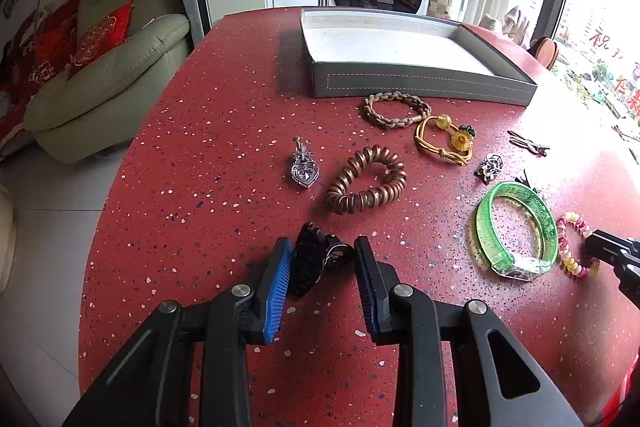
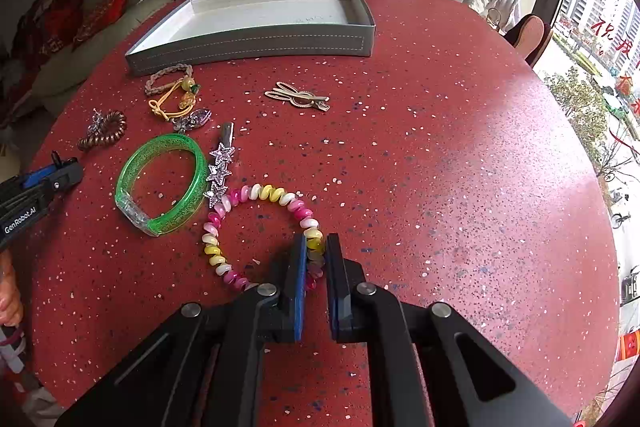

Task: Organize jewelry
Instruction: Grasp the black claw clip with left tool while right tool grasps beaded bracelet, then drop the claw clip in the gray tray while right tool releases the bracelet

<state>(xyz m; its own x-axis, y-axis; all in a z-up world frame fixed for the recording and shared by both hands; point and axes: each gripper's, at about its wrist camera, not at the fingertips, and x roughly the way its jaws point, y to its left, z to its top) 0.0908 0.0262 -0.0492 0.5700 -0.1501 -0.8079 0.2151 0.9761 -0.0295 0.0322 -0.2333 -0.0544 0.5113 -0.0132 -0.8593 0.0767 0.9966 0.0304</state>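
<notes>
The blue-padded fingers (image 2: 297, 279) of the right gripper (image 2: 315, 267) are pinching the pink, white and yellow spiral-bead bracelet (image 2: 256, 193) at its near-right arc, apparently to lift it toward the empty grey tray with the white lining (image 2: 256, 43) at the table's far edge. The left gripper (image 1: 322, 259) is bracketing a black plastic claw hair clip (image 1: 310, 259) lying on the speckled red round table (image 1: 200, 147); its jaws are standing around the clip, and I cannot tell whether they are pressing it yet.

Only the right wrist view is showing the silver star hair pin (image 2: 219, 169) and beige rabbit-shaped clip (image 2: 298, 95) clearly. The left view alone is showing the silver heart pendant (image 1: 304, 171) plainly, beside the copper coil bracelet (image 1: 364, 181) and green translucent bangle (image 1: 516, 227).
</notes>
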